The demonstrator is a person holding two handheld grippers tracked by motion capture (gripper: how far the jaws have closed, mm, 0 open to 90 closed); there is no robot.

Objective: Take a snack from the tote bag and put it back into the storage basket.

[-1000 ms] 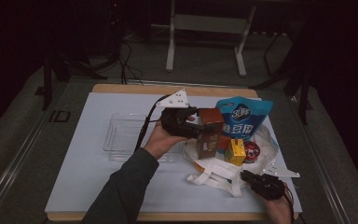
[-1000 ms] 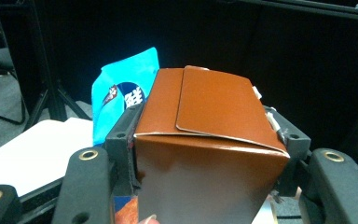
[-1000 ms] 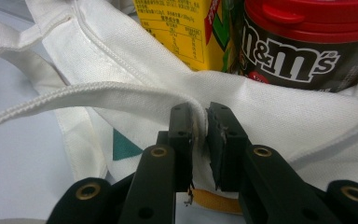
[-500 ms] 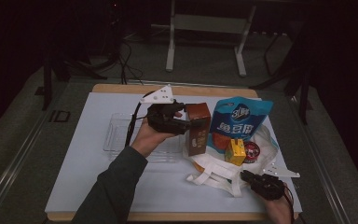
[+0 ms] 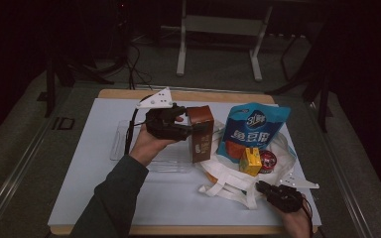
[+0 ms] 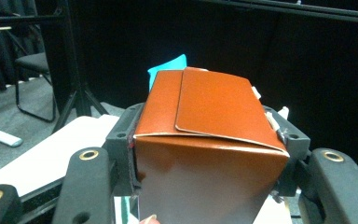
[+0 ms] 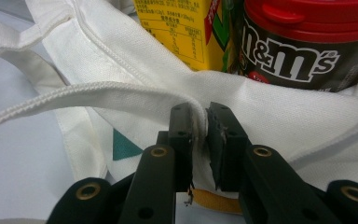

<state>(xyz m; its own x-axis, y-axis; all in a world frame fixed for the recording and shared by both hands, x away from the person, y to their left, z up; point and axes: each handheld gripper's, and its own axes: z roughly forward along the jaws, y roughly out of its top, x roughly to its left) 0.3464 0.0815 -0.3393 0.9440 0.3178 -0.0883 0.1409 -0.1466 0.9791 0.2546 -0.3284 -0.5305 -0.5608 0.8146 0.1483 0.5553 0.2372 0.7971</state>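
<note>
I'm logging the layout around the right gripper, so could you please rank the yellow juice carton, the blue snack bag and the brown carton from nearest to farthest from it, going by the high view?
From the right gripper:
1. Yellow juice carton, just beyond it, in the white tote bag.
2. Blue snack bag, farther back, standing in the bag.
3. Brown carton, farthest, off to the left, held by the left gripper.

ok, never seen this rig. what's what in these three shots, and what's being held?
No robot here: a person holds a two-jaw gripper in each hand. The high view looks down on the table; the other two come from cameras riding on each gripper. The left gripper is shut on a brown carton, held up beside a clear tray. The right gripper pinches the edge of a white tote bag. In the bag sit a blue snack pouch, a yellow juice box and an M&M's tub.
</note>
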